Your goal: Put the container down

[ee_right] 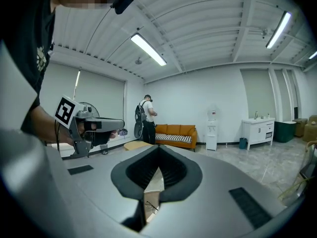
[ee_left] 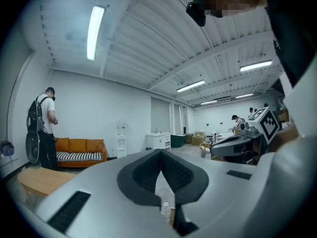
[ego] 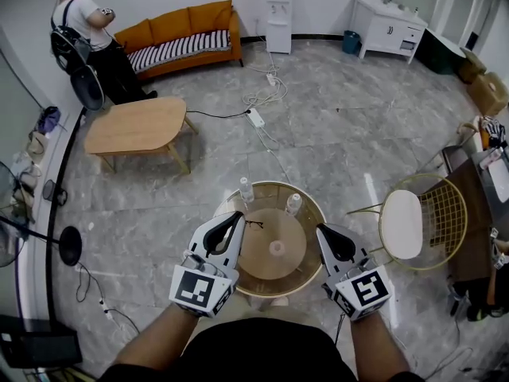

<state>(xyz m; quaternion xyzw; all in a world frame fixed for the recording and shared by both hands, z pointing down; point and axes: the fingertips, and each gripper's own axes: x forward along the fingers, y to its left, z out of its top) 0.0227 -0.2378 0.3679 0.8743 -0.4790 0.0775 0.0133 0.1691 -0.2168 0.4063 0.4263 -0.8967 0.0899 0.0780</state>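
Note:
A small pale round container (ego: pixel 277 248) stands at the middle of a round wooden table (ego: pixel 262 273) with a gold wire rim. Two clear bottles (ego: pixel 246 189) (ego: pixel 293 204) and a pair of glasses (ego: pixel 253 224) lie on its far half. My left gripper (ego: pixel 237 216) hovers over the table's left side, shut and empty. My right gripper (ego: pixel 322 231) hovers over the right side, also shut and empty. In the left gripper view a bottle (ee_left: pixel 165 209) shows below the closed pads. The right gripper view shows the glasses (ee_right: pixel 151 206) below its pads.
A gold wire chair (ego: pixel 413 221) with a white seat stands right of the table. A wooden coffee table (ego: pixel 135 124), an orange sofa (ego: pixel 179 34) and a standing person (ego: pixel 87 30) are at the far left. A power strip (ego: pixel 256 118) with cables lies on the floor beyond.

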